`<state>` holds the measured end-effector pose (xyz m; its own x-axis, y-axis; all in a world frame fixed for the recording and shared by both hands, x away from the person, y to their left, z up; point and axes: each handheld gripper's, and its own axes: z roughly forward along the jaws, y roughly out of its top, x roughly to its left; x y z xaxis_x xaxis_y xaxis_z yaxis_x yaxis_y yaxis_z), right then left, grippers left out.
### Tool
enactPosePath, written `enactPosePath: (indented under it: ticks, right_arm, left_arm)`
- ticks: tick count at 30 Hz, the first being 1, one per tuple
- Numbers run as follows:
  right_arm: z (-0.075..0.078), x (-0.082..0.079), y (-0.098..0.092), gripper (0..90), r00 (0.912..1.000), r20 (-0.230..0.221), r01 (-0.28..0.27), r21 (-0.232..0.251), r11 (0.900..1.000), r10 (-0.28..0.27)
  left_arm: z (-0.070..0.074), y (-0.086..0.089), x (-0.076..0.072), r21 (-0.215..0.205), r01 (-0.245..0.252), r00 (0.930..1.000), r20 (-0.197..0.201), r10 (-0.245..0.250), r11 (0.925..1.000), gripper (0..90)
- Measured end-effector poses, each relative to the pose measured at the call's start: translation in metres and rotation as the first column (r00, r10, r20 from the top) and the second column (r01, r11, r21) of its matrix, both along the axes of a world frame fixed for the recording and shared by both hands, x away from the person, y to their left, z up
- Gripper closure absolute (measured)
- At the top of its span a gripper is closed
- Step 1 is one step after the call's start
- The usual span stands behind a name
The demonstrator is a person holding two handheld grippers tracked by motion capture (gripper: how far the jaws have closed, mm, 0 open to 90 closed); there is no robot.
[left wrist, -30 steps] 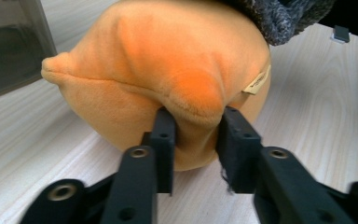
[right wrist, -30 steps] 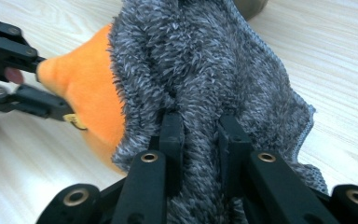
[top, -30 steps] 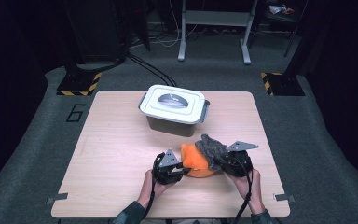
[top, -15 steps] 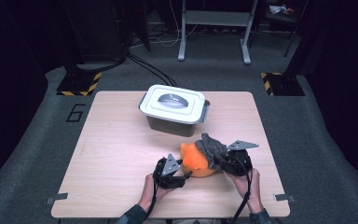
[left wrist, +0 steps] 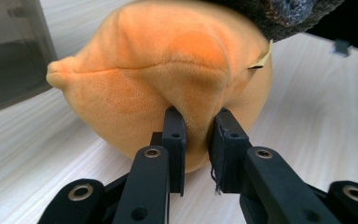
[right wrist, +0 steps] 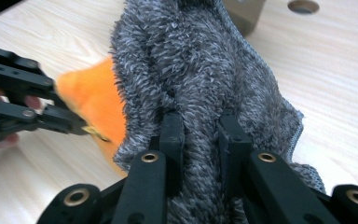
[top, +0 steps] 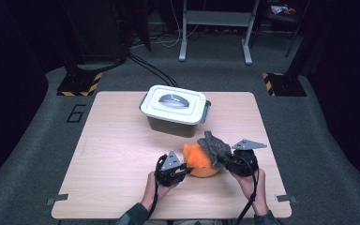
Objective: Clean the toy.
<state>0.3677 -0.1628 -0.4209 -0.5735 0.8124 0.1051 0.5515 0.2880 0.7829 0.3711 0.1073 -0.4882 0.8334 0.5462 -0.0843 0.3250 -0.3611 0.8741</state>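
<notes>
High view: a person at a wooden table [top: 122, 154] works two handheld grippers on an orange plush toy [top: 201, 161] draped with a grey fuzzy cloth [top: 214, 147]. The left gripper [top: 183, 168], whose jaws have just been closing, pinches a fold of the toy's side. The right gripper [top: 226, 161] is clamped on the cloth. The step seems to be separating them; next, the hands likely must pull apart. A lidded plastic box [top: 174, 108] stands behind.

I see an orange plush toy [top: 199, 161], a fuzzy grey cloth [top: 214, 147] over it, black grippers, a white-lidded grey box [top: 174, 110], a pale wood-grain table [top: 117, 154], yellow-and-black striped floor markers [top: 79, 88].
</notes>
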Motion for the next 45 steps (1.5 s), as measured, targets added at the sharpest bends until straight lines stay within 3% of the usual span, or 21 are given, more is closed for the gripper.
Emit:
enactPosePath:
  ticks: [5,9,12,13,16,20,25,27,29,32,35,40,45]
  right_arm:
    - [0.015,-0.005,0.017,74.6,0.9979,0.025,-0.059,-0.021,0.998,0.059]
    - [0.016,-0.002,0.038,74.1,0.9932,0.019,-0.113,-0.065,0.991,0.115]
    - [0.007,0.006,0.051,73.9,0.9928,-0.002,-0.119,-0.105,0.987,0.119]
    - [0.004,0.008,0.054,73.8,0.9936,-0.001,-0.112,-0.119,0.986,0.113]
    - [0.0,0.014,0.057,71.1,0.9919,-0.019,-0.127,-0.113,0.985,0.125]
    - [-0.001,0.015,0.055,60.3,0.9893,0.003,-0.144,-0.12,0.982,0.146]
    - [-0.004,0.018,0.054,29.9,0.9938,0.002,-0.11,-0.121,0.987,0.111]
    - [-0.007,0.021,0.055,28.5,0.9937,-0.004,-0.112,-0.097,0.989,0.112]
    - [-0.01,0.023,0.055,34.2,0.9919,-0.007,-0.127,-0.087,0.988,0.127]
    - [-0.011,0.021,0.059,52.2,0.9877,-0.002,-0.155,-0.098,0.983,0.156]
    - [-0.011,0.02,0.061,63.2,0.9873,-0.004,-0.158,-0.106,0.982,0.159]
    - [-0.01,0.02,0.056,68.9,0.9896,0.002,-0.143,-0.094,0.985,0.144]
    - [-0.009,0.016,0.043,69.9,0.993,0.01,-0.117,-0.062,0.991,0.117]
  left_arm:
    - [0.007,0.002,0.003,-0.048,-0.011,0.9968,-0.079,0.007,0.9988,77.2]
    - [0.009,-0.001,0.003,-0.052,-0.02,0.9966,-0.082,0.015,0.9985,76.9]
    - [0.009,-0.002,0.004,-0.013,-0.031,0.9977,-0.06,0.03,0.9994,76.3]
    - [0.008,-0.002,0.005,-0.016,-0.035,0.9969,-0.07,0.034,0.9993,75.9]
    - [0.005,0.0,0.005,-0.019,-0.039,0.9966,-0.073,0.038,0.9991,74.9]
    - [0.003,0.0,0.005,-0.016,-0.037,0.9974,-0.062,0.036,0.9992,73.9]
    - [0.003,0.0,0.006,-0.011,-0.019,0.9981,-0.058,0.018,0.9998,73.9]
    - [0.003,0.001,0.007,-0.014,-0.018,0.9976,-0.067,0.018,0.9997,74.0]
    - [0.001,0.002,0.008,-0.015,-0.017,0.9969,-0.077,0.015,0.9998,74.0]
    - [0.0,0.002,0.008,-0.01,-0.027,0.9963,-0.081,0.026,0.9996,74.1]
    - [-0.002,0.003,0.008,-0.015,-0.053,0.9942,-0.095,0.052,0.9985,74.3]
    - [-0.004,0.004,0.009,-0.036,-0.076,0.9909,-0.114,0.071,0.9965,74.7]
    - [-0.004,0.003,0.008,-0.036,-0.076,0.9916,-0.107,0.072,0.9964,75.0]
